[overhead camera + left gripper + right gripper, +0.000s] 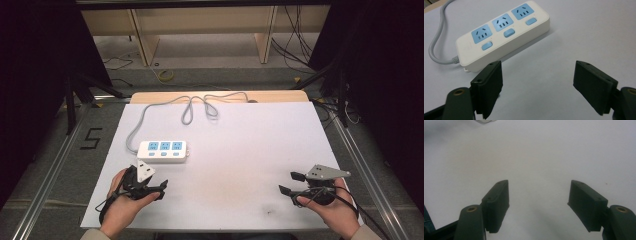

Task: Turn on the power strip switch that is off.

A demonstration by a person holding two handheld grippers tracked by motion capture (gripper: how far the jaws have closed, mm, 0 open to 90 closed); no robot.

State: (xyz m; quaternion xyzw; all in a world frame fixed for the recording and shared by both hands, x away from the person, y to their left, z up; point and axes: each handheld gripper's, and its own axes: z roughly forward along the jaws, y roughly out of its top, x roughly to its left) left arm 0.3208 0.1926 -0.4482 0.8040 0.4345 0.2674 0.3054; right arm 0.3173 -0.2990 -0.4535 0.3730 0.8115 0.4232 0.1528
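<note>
- The white rectangular tabletop (235, 150) is taking up the middle of the high view, with a strip of pale wooden board (150, 96) showing along its far edge.
- The grey power cable (192, 105) is lying in loose loops across the far part of the tabletop and is running down the left side to the strip; in the left gripper view (435, 46) it is entering the strip's left end.
- The white plastic power strip with three blue sockets and three blue switches (162, 149) is lying flat on the left half of the tabletop, just beyond the left gripper; in the left gripper view (504, 32) it is sitting close ahead of the jaws, to their left, apart from them.
- The person's left hand (122, 202) is holding the black left gripper (163, 190) low over the near left part of the tabletop; in its own view (537, 85) the jaws are standing spread wide with bare tabletop between them.
- The person's right hand (332, 207) is holding the black right gripper with the grey three-cornered plate (291, 182) at the near right, well apart from the strip; in its own view (537, 203) the jaws are likewise spread wide, pinching nothing.
</note>
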